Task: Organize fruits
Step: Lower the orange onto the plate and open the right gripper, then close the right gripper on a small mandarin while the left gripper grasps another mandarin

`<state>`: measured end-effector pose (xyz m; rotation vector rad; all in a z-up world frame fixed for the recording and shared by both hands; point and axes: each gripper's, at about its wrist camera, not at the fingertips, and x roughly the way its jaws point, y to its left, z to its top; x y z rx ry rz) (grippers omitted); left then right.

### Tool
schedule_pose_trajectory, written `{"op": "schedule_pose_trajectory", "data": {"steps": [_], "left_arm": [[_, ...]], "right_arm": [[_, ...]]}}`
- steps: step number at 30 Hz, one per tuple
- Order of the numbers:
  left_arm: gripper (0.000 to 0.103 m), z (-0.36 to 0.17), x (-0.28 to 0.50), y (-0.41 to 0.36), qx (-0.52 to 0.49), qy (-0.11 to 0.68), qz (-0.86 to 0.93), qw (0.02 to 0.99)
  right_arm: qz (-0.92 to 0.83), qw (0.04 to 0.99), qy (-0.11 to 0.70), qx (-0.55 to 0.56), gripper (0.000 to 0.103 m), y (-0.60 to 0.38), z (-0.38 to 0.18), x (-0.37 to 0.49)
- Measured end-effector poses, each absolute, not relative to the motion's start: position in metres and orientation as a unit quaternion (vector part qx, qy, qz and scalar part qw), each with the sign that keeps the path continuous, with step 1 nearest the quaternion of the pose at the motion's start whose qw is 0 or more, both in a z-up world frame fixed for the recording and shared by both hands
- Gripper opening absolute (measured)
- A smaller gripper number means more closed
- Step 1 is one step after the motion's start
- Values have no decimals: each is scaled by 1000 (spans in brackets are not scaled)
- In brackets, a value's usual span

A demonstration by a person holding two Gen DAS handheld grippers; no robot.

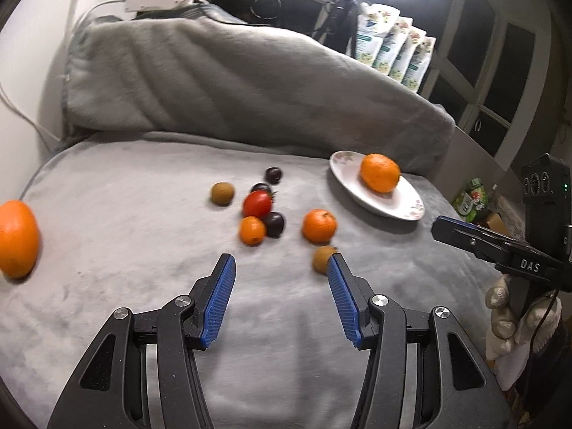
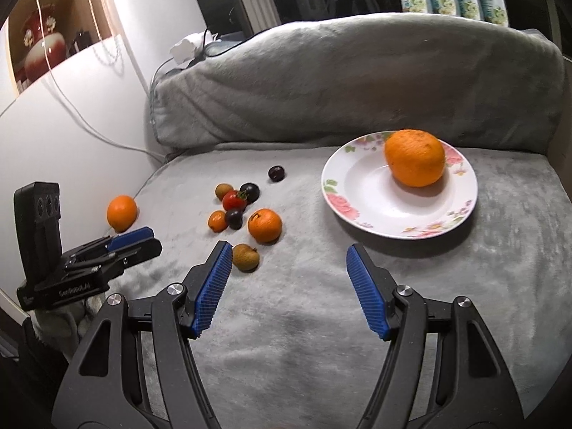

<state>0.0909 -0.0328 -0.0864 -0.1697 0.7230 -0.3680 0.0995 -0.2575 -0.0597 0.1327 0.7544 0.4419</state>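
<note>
Right tool (image 2: 289, 254) wide, empty; I'd drop over the brown fruit (image 2: 245, 257), probably a longan, then carry it right to the plate (image 2: 361, 214).

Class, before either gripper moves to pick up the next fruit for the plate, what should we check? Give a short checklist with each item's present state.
1. Left gripper open and empty: ok.
2. Right gripper open and empty: ok.
3. Plate has free room beside the large orange: ok.
4. Nearest brown fruit stands apart from the others: ok.
5. Tomato free of neighbours: not ok, touching.
6. Fruit firmness: cannot tell.
</note>
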Motion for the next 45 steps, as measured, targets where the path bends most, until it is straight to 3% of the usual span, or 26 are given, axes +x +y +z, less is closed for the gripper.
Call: {"op": "schedule_pose_trajectory", "data": {"steps": [6,18,29,45], "left_arm": [[53,-95,99,-26,-84,359,-175,913],[39,-104,126,-29,-79,374,-186,905],[33,-117,151,-33,-81,399,-187,894],[26,-128,172,-43,-64,428,-193,881]], "right_arm": [[220,897,378,70,69,-252,-66,106],[227,891,391,49,69,-229,-78,123],[241,873,421,52,52,-205,-96,161],[246,851,456,88,49,-200,-118,193]]}}
